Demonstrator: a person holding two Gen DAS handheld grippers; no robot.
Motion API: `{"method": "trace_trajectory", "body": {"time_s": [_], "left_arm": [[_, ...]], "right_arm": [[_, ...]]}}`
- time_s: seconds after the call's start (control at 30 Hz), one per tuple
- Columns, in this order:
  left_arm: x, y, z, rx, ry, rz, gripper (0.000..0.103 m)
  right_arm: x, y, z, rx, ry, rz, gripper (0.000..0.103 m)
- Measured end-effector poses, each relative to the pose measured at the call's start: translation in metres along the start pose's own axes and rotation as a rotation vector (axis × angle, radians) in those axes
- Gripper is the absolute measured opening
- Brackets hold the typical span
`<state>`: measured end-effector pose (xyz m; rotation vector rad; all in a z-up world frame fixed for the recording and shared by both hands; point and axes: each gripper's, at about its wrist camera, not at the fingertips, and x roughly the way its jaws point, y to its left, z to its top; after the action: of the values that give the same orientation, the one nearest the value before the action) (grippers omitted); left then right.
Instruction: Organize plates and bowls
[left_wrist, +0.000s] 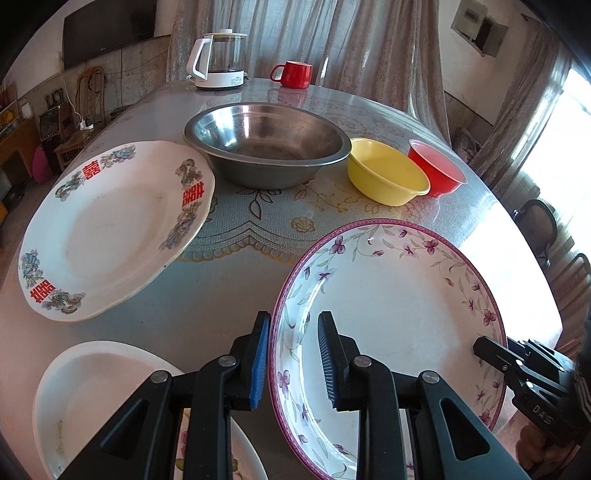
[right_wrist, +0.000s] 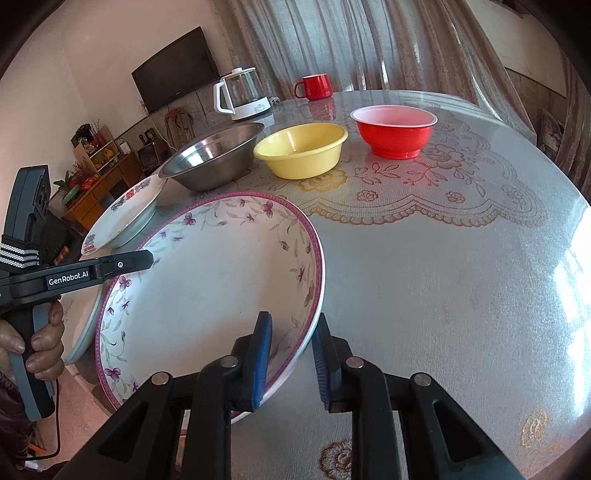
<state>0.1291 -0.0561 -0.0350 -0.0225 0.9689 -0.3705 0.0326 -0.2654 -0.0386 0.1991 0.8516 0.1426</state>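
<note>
Lace-patterned table (right_wrist: 443, 258) under me; my left gripper (left_wrist: 293, 354) and right gripper (right_wrist: 291, 354) each pinch opposite rims of the floral plate (left_wrist: 399, 295), nearly closed; I judge lifting comes next, level and together, probably toward the white plate (left_wrist: 85, 387) stack.

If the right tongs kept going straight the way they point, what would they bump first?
The right tongs already straddle the rim of the flowered plate, so that comes first. Past the rim, the line seems to run to the bare table, then maybe the yellow bowl; depth is hard to judge.
</note>
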Motion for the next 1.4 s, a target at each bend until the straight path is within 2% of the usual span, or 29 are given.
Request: {"method": "trace_trajectory", "body": {"time_s": [0.13,0.3,0.57,0.9,1.2,1.4], "left_arm": [[0.006,0.007,0.008,-0.035,0.009,0.014,0.026],[0.011,0.009,0.017,-0.038,0.012,0.042,0.026],[0.021,0.013,0.03,-0.049,0.014,0.087,0.026],[0.029,0.013,0.037,-0.06,0.017,0.091,0.026],[0.027,0.013,0.036,-0.054,0.011,0.095,0.026],[0.026,0.015,0.033,-0.092,0.02,0.084,0.026]], "right_arm": [[0.004,0.001,0.007,-0.009,0.0,0.007,0.02],[0.01,0.004,0.022,-0.014,-0.021,0.01,0.02],[0.032,0.002,0.04,-0.011,-0.001,0.005,0.02],[0.052,-0.007,0.055,0.031,0.017,-0.026,0.017],[0.053,-0.004,0.057,0.024,0.032,-0.045,0.018],[0.053,0.0,0.057,0.022,0.032,-0.08,0.021]]}}
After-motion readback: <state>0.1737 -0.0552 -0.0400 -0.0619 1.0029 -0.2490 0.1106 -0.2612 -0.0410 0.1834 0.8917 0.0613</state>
